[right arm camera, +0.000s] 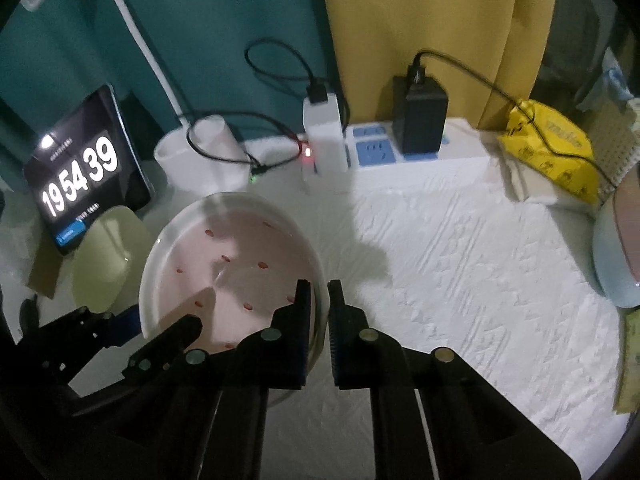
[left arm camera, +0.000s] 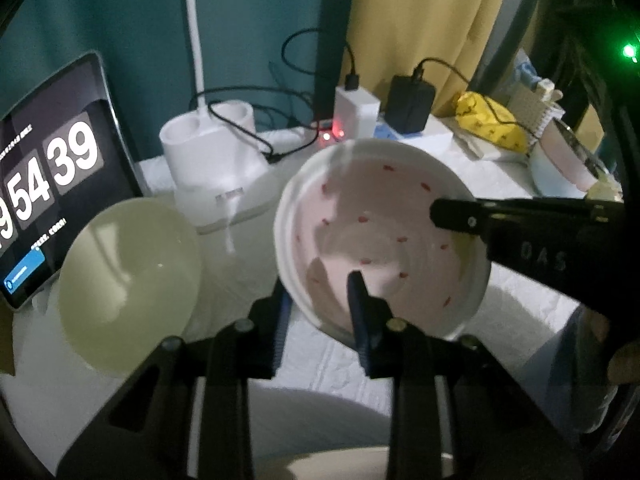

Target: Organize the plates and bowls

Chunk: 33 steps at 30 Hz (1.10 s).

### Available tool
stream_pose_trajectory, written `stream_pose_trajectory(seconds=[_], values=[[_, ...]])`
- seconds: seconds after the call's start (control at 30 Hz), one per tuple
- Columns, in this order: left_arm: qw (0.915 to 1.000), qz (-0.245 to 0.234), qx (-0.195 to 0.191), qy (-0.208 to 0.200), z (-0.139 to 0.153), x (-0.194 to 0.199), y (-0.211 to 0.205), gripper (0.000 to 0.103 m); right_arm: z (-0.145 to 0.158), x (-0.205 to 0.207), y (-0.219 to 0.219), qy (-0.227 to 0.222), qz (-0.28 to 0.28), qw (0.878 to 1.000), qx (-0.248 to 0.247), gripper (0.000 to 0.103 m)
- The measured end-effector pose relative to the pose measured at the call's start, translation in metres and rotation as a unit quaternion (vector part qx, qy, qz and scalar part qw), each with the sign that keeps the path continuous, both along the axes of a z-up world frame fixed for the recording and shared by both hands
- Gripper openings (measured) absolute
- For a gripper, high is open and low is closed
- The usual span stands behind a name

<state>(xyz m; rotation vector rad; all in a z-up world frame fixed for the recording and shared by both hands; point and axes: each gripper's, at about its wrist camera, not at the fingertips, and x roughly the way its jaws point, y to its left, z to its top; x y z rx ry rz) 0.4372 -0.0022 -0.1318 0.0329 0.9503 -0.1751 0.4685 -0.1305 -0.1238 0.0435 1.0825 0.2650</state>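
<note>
You have the speckled pink bowl caught between both claws, and it sits tilted over the white quilted cloth, its open face turned toward the back of the table. Your left gripper straddles the near-left rim: one blue pad lies inside the bowl, the other finger sits outside under the rim, so the jaws are drawn in on the wall, though whether both pads press firmly I cannot tell from that blurred edge. Your right gripper straddles the opposite rim, with one finger inside the bowl and the other outside it, the two drawn nearly together on the thin wall; from the left wrist view its inner finger reaches in over the right edge. So the bowl hangs between your hands, its rim line running from one claw to the other, and neither hand is nearer than the other. The relation that matters next is sideways: the pale green bowl lies just to the left of the pink one, beside the tablet showing the clock, on your left hand's side. If you mean to nest them, I judge that the carry goes left, and the tilt must level out first. Keep clear of the white lamp base just behind the green bowl.
</note>
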Motion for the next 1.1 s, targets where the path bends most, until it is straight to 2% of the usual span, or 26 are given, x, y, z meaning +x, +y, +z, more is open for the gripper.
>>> stream_pose_trajectory(seconds=[0.37, 0.7, 1.1], values=[[0.9992, 0.009, -0.015, -0.037, 0.036, -0.032, -0.004, 0.029, 0.047, -0.034, -0.006, -0.053, 0.004, 0.999, 0.011, 0.009], [0.9963, 0.011, -0.011, -0.085, 0.072, -0.070, -0.014, 0.029, 0.076, -0.072, -0.019, -0.072, -0.001, 0.997, 0.016, 0.009], [0.9942, -0.009, -0.018, -0.105, 0.088, -0.109, -0.041, 0.029, 0.098, -0.113, -0.047, -0.092, -0.026, 0.995, 0.026, 0.009]])
